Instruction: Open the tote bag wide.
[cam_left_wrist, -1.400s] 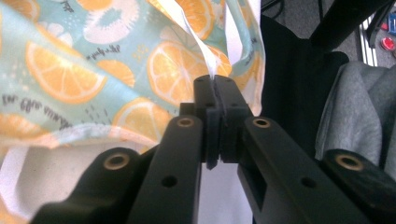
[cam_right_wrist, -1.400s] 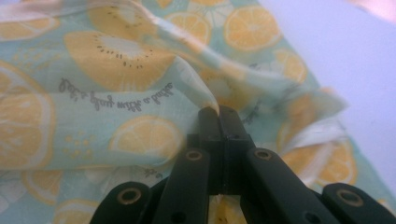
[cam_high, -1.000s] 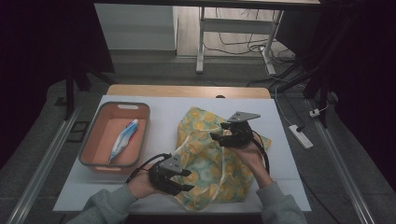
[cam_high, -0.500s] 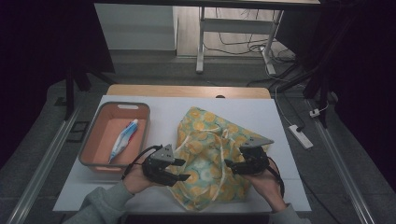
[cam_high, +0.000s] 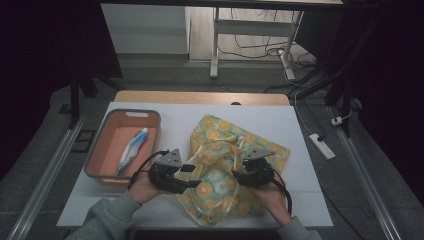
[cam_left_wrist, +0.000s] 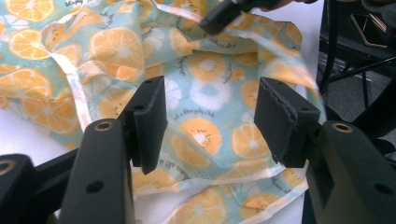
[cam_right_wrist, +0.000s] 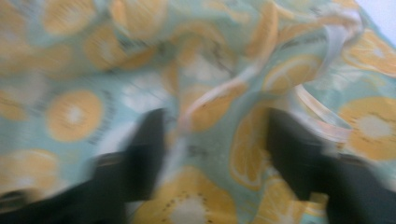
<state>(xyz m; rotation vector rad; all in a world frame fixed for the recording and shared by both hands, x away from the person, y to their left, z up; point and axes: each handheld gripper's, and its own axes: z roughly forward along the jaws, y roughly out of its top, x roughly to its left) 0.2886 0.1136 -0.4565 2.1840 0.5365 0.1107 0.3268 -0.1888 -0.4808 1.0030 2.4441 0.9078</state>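
A crumpled cloth (cam_high: 220, 145) printed with orange and kiwi slices lies on the white table (cam_high: 300, 135). My left gripper (cam_high: 192, 176) is at the cloth's left edge and points right. Its jaws stand open (cam_left_wrist: 211, 93) above the cloth (cam_left_wrist: 201, 70), and the pads press on nothing. My right gripper (cam_high: 239, 175) rests on the right half of the cloth and points left. In the blurred right gripper view its jaws (cam_right_wrist: 215, 116) have just been closing. They still stand apart around a raised fold of the cloth (cam_right_wrist: 93, 70).
An orange tray (cam_high: 95, 160) stands at the table's left with a toothpaste tube (cam_high: 132, 150) in it. The right gripper's finger (cam_left_wrist: 224, 14) shows at the top of the left gripper view. A white power strip (cam_high: 322, 146) lies on the floor at the right.
My right gripper has come down from the cloth's middle toward the near edge, onto its right half. My left gripper has shifted slightly left and farther from the near edge.
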